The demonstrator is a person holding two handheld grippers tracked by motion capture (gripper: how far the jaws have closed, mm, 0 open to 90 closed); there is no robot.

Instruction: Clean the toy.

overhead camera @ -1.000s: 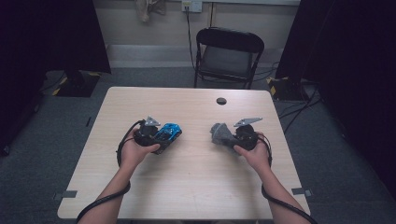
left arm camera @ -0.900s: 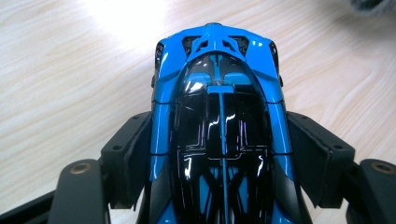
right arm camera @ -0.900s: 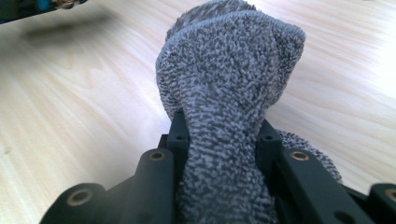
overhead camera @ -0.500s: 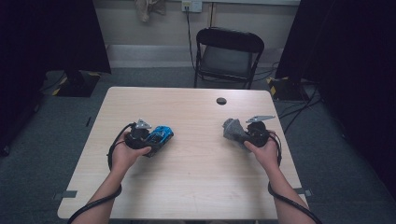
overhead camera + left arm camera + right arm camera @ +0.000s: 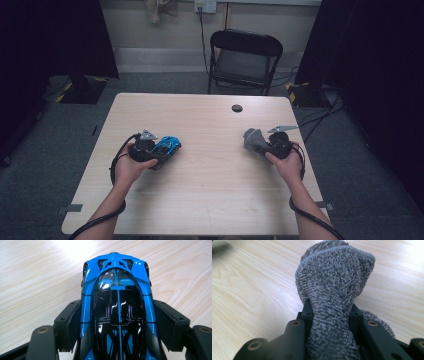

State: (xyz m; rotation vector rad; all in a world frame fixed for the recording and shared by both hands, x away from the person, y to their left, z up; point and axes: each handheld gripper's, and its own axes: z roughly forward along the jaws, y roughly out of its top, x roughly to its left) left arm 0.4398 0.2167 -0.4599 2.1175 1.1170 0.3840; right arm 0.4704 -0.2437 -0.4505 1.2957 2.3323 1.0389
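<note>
At lower left of the high view, the left tool (image 5: 167, 150) grips a blue toy sports car (image 5: 117, 307) by its flanks, just above the tabletop (image 5: 215, 200). At right centre, the right tool (image 5: 252, 141) is pinched tight on a bunched grey terry cloth (image 5: 334, 290). The two are well apart; this looks like the pause before wiping. Next, cloth and car must be brought together mid-tabletop.
</note>
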